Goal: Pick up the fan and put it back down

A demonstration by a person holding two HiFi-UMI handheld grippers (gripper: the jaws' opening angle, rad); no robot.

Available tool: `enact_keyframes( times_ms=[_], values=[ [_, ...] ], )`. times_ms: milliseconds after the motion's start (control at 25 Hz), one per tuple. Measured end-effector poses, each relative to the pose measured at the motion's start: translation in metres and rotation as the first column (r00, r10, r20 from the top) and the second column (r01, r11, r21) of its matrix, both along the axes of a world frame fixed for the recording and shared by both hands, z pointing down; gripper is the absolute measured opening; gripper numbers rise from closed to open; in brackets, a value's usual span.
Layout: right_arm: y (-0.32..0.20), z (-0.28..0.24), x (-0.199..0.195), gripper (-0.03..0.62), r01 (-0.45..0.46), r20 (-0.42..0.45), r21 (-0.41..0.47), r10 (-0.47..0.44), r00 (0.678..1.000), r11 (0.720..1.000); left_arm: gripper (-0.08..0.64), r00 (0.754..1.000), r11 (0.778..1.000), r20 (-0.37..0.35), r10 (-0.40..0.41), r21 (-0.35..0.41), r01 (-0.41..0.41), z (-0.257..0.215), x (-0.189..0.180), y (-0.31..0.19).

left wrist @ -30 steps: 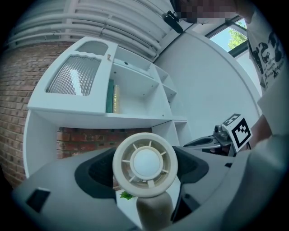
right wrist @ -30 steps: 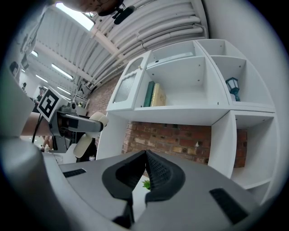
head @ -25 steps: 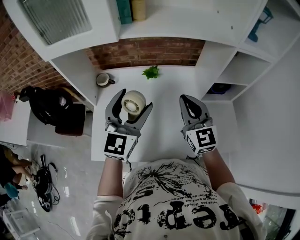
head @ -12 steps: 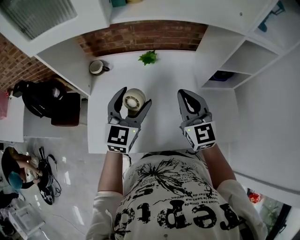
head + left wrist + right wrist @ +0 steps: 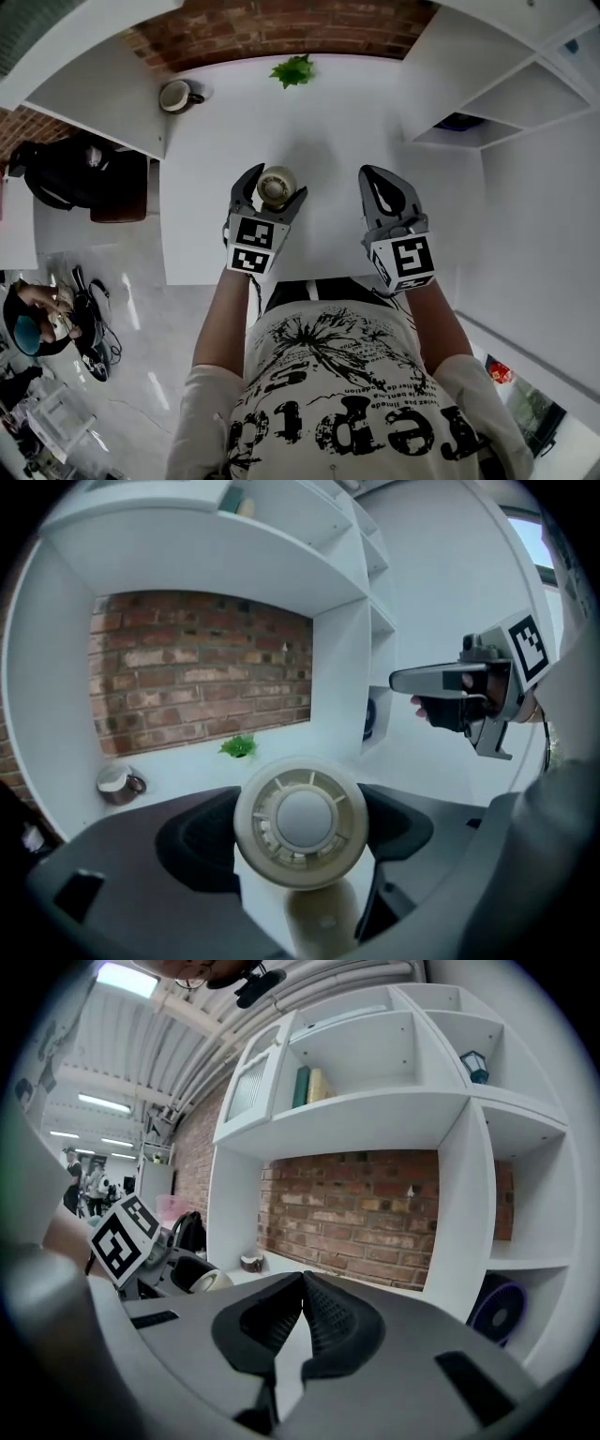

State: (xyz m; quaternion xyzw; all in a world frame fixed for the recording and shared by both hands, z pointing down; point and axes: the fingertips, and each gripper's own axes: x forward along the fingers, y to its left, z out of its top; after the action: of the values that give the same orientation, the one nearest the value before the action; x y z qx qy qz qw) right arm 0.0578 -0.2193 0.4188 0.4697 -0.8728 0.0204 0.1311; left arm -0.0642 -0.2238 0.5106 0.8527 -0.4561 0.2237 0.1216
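Fan (image 5: 300, 822) clamped between left gripper (image 5: 277, 187) jaws, pads against its round head. Right gripper (image 5: 302, 1283) jaws pressed together, holding nothing.

Both arms extended forward — left gripper (image 5: 277, 181) with fingers clamped on the fan (image 5: 277, 187), right gripper (image 5: 382, 178) level alongside, fingers pressed together.

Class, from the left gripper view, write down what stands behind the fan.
Behind the fan, a small green plant and a cup stand on the desk before the brick wall. The fan's head covers the desk strip directly behind it.
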Motion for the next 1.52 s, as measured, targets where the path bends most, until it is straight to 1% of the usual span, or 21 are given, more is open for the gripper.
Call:
enact_keyframes(
  times_ms=[160,280,440,560,680,960,1120,1200,1280,1400,1520],
  values=[
    [-0.009,0.02,0.006,0.015,-0.013,-0.004,-0.041,0.013,1.0,0.999,0.391,0.999,0.995,0.026,-0.021,-0.093,0.023,0.044,0.0,-0.007],
    [-0.016,0.032,0.009,0.015,-0.02,-0.008,-0.061,0.019,1.0,0.998,0.391,0.998,0.986,0.05,-0.035,-0.164,0.042,0.078,-0.002,-0.013],
    [-0.015,0.045,0.008,0.015,-0.016,-0.027,-0.099,0.013,1.0,0.995,0.391,0.997,0.961,0.059,-0.051,-0.268,0.065,0.117,-0.003,-0.011],
    [-0.015,0.054,0.01,0.015,-0.014,-0.039,-0.114,0.01,0.999,0.993,0.391,0.993,0.94,0.074,-0.087,-0.323,0.106,0.141,-0.004,-0.012],
    [-0.017,0.058,0.013,0.015,-0.014,-0.041,-0.114,0.01,0.999,0.993,0.391,0.99,0.917,0.098,-0.097,-0.379,0.127,0.16,-0.002,-0.012],
    [-0.021,0.065,0.026,0.015,-0.043,-0.026,-0.142,0.039,0.999,0.989,0.391,0.988,0.897,0.131,-0.087,-0.422,0.135,0.173,0.004,-0.012],
    [-0.018,0.068,0.025,0.015,-0.038,-0.024,-0.161,0.035,0.999,0.986,0.391,0.98,0.887,0.186,-0.072,-0.438,0.148,0.175,0.003,-0.014],
    [-0.017,0.069,0.025,0.015,-0.038,-0.025,-0.165,0.035,0.999,0.986,0.391,0.978,0.88,0.196,-0.071,-0.45,0.153,0.175,0.004,-0.014],
    [-0.016,0.07,0.027,0.015,-0.041,-0.023,-0.169,0.037,0.999,0.985,0.391,0.978,0.88,0.196,-0.072,-0.45,0.155,0.176,0.005,-0.014],
    [-0.014,0.072,0.027,0.015,-0.037,-0.027,-0.177,0.032,0.999,0.984,0.391,0.98,0.886,0.187,-0.073,-0.438,0.15,0.177,0.005,-0.013],
    [-0.01,0.068,0.027,0.015,-0.029,-0.031,-0.181,0.024,0.999,0.983,0.393,0.983,0.882,0.18,-0.047,-0.454,0.126,0.174,0.006,-0.009]
  ],
)
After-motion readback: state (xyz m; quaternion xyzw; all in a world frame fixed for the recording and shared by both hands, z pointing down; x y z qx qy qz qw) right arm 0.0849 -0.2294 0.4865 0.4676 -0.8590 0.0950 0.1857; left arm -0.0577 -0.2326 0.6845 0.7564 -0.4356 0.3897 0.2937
